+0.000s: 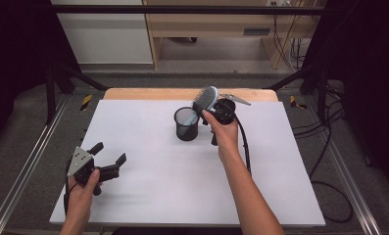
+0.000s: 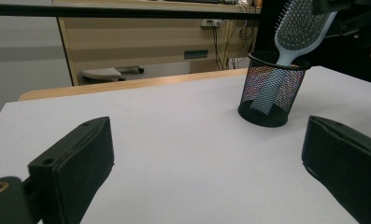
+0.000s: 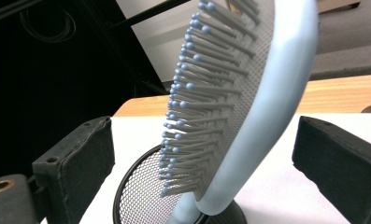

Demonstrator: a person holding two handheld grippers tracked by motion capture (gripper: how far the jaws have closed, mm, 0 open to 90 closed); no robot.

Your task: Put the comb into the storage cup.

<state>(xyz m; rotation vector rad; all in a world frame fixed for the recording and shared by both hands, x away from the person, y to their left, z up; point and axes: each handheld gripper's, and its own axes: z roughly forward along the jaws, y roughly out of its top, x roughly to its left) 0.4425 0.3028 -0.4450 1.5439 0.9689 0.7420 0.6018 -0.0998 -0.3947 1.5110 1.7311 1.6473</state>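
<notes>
The light, stiff, pale-blue plastic paddle hairbrush (image 3: 248, 116) stands handle-down in the black wire-mesh cup (image 2: 272, 88), right tool (image 3: 206, 154) released around its head, best gripped by its smooth rim.

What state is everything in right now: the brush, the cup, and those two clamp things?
Hairbrush: handle down in the cup, head leaning out over the rim.
Mesh cup: upright on the table.
Right gripper: open, jaws either side of the brush head, not touching.
Left gripper: open, empty.
</notes>
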